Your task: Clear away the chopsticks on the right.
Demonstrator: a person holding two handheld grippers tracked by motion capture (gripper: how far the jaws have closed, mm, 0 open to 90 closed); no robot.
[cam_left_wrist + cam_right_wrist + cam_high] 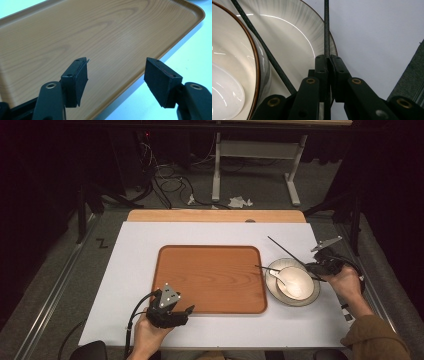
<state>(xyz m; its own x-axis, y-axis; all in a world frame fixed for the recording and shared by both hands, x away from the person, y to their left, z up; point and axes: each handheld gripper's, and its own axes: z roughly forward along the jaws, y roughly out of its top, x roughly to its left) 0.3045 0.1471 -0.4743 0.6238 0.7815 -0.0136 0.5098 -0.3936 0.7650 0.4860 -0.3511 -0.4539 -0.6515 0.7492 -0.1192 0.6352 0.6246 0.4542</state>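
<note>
Right gripper view: right gripper (327, 60) pinches one chopstick (326, 27) above the plate (294, 32); lift steadily, clearing the rim. Left gripper (116, 75) waits, jaws wide, over the tray (100, 32).

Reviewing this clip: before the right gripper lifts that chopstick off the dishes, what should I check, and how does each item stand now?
1. Right gripper shut on chopstick: ok.
2. Second chopstick free of the jaws: ok; it lies across the bowl.
3. Bowl seated on plate: ok.
4. Tray bare: ok.
5. Left gripper open over the tray edge: ok.
6. Spoon steady in bowl: cannot tell.
</note>
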